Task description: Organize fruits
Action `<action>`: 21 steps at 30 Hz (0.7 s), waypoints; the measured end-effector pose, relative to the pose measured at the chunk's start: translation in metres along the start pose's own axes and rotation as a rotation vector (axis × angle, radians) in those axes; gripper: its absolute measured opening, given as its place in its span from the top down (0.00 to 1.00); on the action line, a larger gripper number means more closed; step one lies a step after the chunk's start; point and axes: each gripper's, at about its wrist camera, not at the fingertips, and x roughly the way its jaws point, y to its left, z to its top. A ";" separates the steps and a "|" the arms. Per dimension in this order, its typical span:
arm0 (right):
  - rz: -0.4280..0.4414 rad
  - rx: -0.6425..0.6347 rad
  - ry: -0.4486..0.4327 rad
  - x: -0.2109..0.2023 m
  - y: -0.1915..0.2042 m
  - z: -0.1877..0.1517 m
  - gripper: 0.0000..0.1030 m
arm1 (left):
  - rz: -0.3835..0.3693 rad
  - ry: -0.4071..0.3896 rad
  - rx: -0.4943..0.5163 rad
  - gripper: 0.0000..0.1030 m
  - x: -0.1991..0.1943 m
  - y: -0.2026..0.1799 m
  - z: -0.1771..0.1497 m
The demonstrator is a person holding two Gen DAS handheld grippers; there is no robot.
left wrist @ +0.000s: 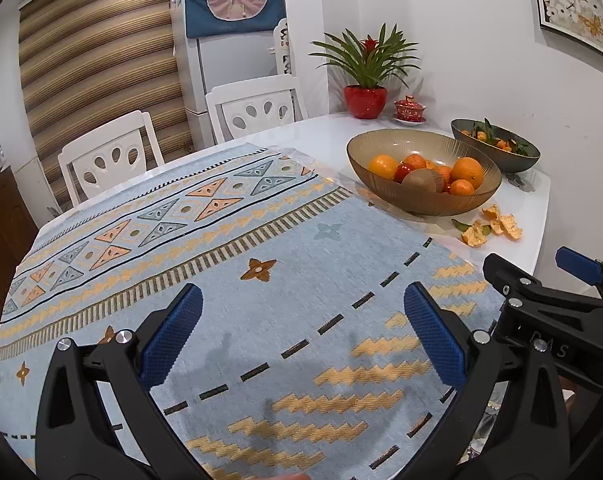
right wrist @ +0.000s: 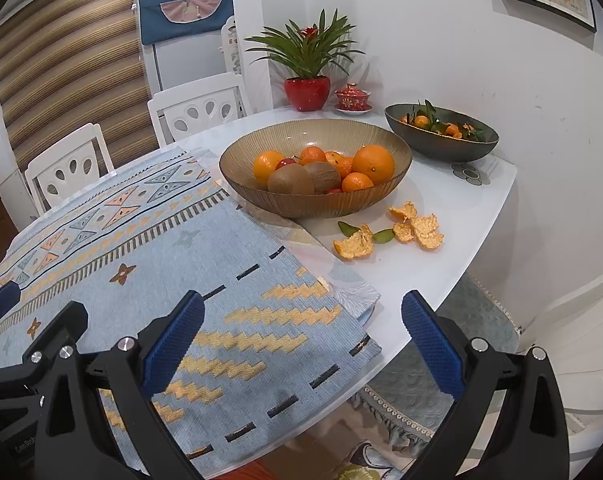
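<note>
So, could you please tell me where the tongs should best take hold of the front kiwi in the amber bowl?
Probably from above, across the short width of the front kiwi. It lies on its side atop the pile, its top clear, while the amber bowl wall blocks a low approach.

The left hand-held gripper [left wrist: 303, 332] is hovering open over the pale-blue patterned woven mat [left wrist: 229, 264]; the ribbed amber glass fruit bowl [left wrist: 423, 196] is sitting near the white worktop's [left wrist: 513, 204] far edge.
</note>
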 end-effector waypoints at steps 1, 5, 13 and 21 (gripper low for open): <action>0.000 0.000 0.000 0.000 0.000 0.000 0.05 | 0.000 0.002 0.000 0.03 0.000 0.000 0.000; 0.003 -0.002 0.004 0.001 0.001 0.000 0.05 | 0.012 0.001 -0.001 0.03 0.000 0.000 -0.001; 0.006 -0.006 0.009 0.004 0.002 -0.001 0.05 | 0.023 -0.001 -0.004 0.03 -0.002 0.001 -0.001; 0.012 0.000 0.018 0.007 0.000 -0.002 0.05 | 0.070 -0.005 0.020 0.03 -0.003 -0.003 -0.001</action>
